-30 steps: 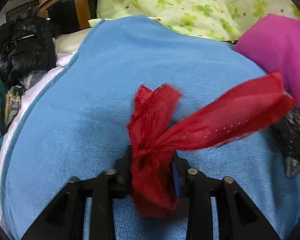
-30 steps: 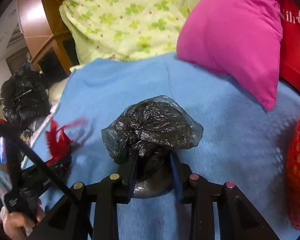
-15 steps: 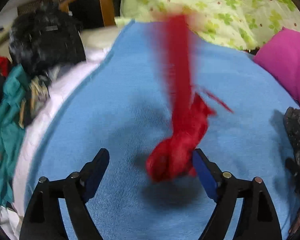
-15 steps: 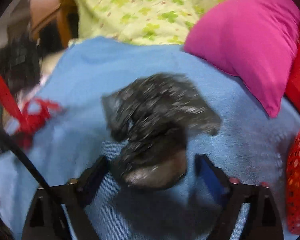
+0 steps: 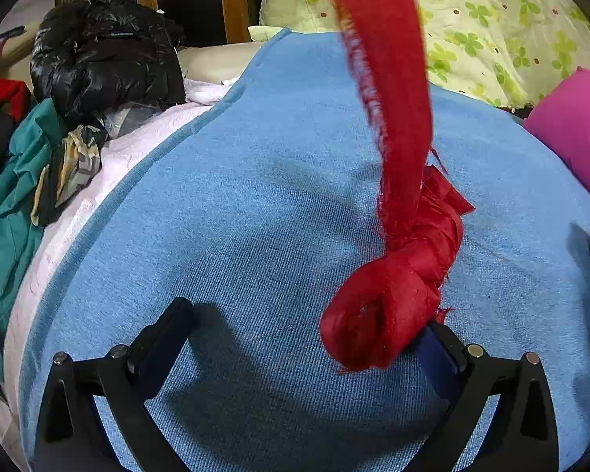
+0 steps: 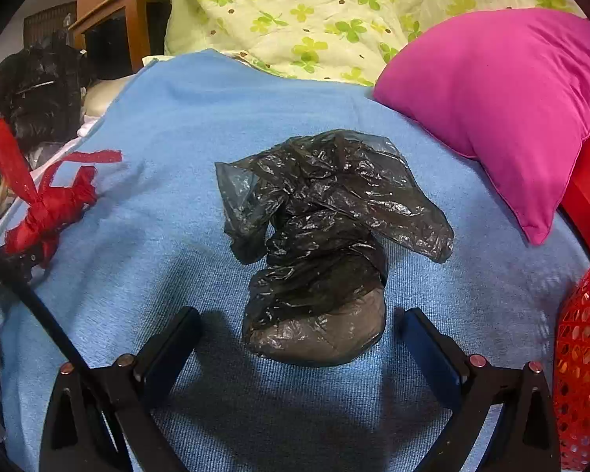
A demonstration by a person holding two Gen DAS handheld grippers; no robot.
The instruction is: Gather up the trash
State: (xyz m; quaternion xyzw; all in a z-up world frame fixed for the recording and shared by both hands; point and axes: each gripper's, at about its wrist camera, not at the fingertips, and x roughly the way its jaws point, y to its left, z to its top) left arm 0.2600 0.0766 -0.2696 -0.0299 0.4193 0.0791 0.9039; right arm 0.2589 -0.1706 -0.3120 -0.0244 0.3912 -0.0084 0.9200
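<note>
Both grippers, left gripper [image 5: 306,338] and right gripper [image 6: 299,338], have just been opening and now gape, dropping the red rag [image 5: 393,275] and black bag [image 6: 318,244] on the blue blanket [image 5: 236,216]; the rag seems to lean on one finger, so retreating may drag it.

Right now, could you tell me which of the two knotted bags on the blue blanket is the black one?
The crumpled black plastic bag between the right gripper's open fingers; the other bundle, farther left, is red.

Two fisheye views, each looking forward and downward from close above a blue blanket [image 5: 255,204] on a bed. The left wrist view sits further left; the right wrist view further right. Both share the blanket, the clover-print quilt [image 6: 314,11] at the top, and the pink pillow [image 6: 503,102] at right.
</note>
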